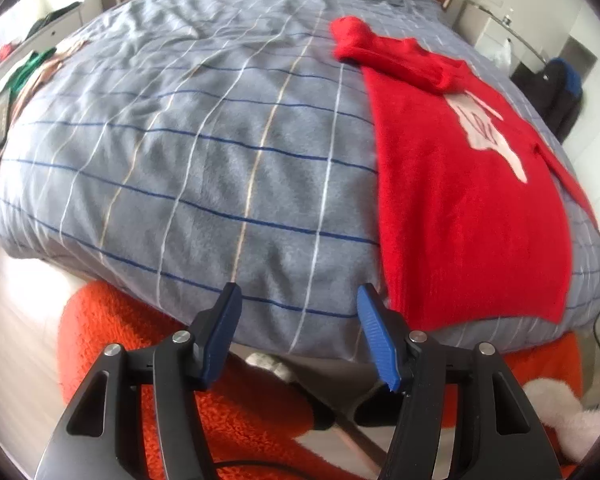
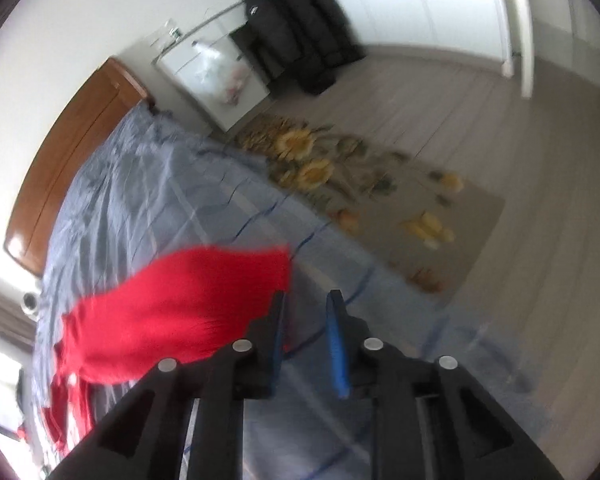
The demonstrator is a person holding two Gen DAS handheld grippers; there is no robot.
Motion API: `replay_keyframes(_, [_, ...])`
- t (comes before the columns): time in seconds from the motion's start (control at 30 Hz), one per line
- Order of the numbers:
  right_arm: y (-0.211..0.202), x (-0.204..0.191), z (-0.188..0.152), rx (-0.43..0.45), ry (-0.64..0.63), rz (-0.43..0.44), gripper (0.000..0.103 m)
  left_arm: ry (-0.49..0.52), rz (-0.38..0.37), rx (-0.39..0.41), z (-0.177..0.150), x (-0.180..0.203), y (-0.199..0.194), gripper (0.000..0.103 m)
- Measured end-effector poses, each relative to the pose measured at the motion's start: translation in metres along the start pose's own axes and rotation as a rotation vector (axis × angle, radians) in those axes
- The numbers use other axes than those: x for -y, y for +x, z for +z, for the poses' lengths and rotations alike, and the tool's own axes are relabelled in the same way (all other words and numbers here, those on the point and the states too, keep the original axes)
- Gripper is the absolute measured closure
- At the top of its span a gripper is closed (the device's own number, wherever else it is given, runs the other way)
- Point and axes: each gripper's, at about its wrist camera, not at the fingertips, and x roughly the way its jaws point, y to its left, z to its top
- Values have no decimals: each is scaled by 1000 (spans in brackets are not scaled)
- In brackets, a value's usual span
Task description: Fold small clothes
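Note:
A red sweater (image 1: 460, 184) with a pale pink figure on its front lies on the right side of the grey checked bed cover (image 1: 204, 152). One sleeve is folded across its top. My left gripper (image 1: 298, 296) is open and empty, at the bed's near edge, just left of the sweater's hem. In the right wrist view the sweater (image 2: 180, 316) lies left of my right gripper (image 2: 306, 300), which is open and empty above the cover (image 2: 148, 200). Its left finger is close to the sweater's edge. This view is blurred.
Green and pink clothes (image 1: 24, 76) lie at the bed's far left edge. An orange fluffy rug (image 1: 112, 344) lies on the floor below the bed. A sunflower rug (image 2: 360, 184), a white cabinet (image 2: 216, 84) and a dark coat (image 2: 296, 24) stand beside the bed.

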Motion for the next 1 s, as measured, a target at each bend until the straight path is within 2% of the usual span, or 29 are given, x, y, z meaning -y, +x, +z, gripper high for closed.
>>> replay_keyframes(0.1, [-13, -14, 8, 23, -56, 58, 81, 1, 7, -10, 2, 4, 4, 34])
replay_keyframes(0.17, [-11, -26, 8, 4, -93, 115, 81, 15, 8, -12, 3, 8, 4, 34])
replay_keyframes(0.23, [-3, -35, 3, -15, -112, 130, 81, 44, 14, -10, 7, 15, 1, 34])
replay_keyframes(0.37, [23, -22, -17, -83, -71, 82, 81, 82, 33, 21, 21, 16, -12, 32])
replay_keyframes(0.5, [6, -2, -24, -33, -20, 41, 79, 120, 30, 82, 62, 17, -29, 30])
replay_keyframes(0.57, [-7, -2, -27, -16, -40, 41, 78, 143, -16, 114, 95, 28, -35, 28])
replay_keyframes(0.63, [-26, -10, -37, 6, -102, 57, 78, 205, -134, 116, 134, 52, -35, 19])
replay_keyframes(0.67, [-32, -14, -41, 10, -125, 61, 78, 247, -188, 107, 153, 68, -30, 18])
replay_keyframes(0.73, [-47, -26, -59, 17, -199, 70, 72, 333, -250, 79, 187, 102, -14, 18])
replay_keyframes(0.8, [-54, -37, -82, 1, -262, 83, 69, 407, -283, 24, 214, 136, 11, 18])
replay_keyframes(0.83, [-58, -43, -100, -19, -303, 93, 69, 431, -278, -5, 227, 152, 28, 18])
replay_keyframes(0.93, [-64, -56, -143, -62, -375, 118, 68, 420, -202, -28, 253, 187, 72, 19])
replay_keyframes(1.0, [-70, -63, -172, -83, -422, 132, 67, 394, -166, -52, 263, 198, 98, 19])
